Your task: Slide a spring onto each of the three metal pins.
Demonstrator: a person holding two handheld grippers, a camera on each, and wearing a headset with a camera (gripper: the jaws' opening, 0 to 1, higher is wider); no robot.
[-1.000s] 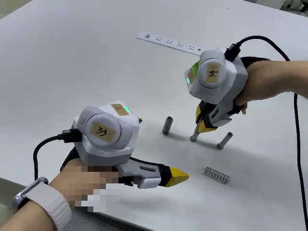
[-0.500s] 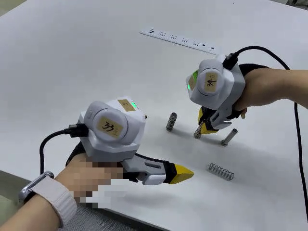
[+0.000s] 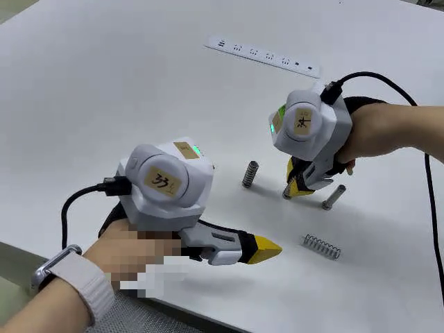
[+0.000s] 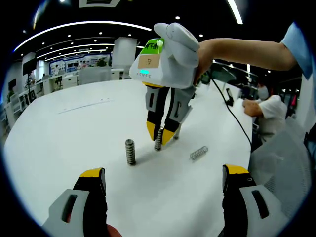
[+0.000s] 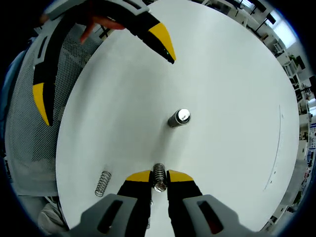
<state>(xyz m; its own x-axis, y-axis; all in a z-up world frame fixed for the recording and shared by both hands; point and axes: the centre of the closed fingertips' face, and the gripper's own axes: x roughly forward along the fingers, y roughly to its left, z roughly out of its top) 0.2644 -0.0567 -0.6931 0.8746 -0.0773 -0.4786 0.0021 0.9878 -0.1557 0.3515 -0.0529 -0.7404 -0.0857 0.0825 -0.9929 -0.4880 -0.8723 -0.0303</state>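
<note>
White table (image 3: 104, 83), and three metal pins stand on it in a row, over on the right side. The left pin (image 5: 183, 115) has a left spring (image 3: 250, 173) all the way down around it. The right gripper (image 3: 298, 186) points down over the middle pin (image 5: 159, 187). Its jaws are pinching a held spring (image 5: 159, 173), and this spring sits around the middle pin. The pin's shiny top peeks out at the end of the spring, between the yellow tips. The right pin (image 3: 333, 197) is bare. It stands just beside the right gripper, on its right.

A loose spring (image 3: 321, 246) lies flat on the table. It is nearer to the person than the pins and apart from them.

The left gripper (image 4: 164, 175) is held low over the near part of the table. It points to the right, toward the pins and the loose spring. Its jaws are spread wide with nothing between them.

A long white power strip (image 3: 267, 55) lies at the far side of the table, well apart from everything else.
</note>
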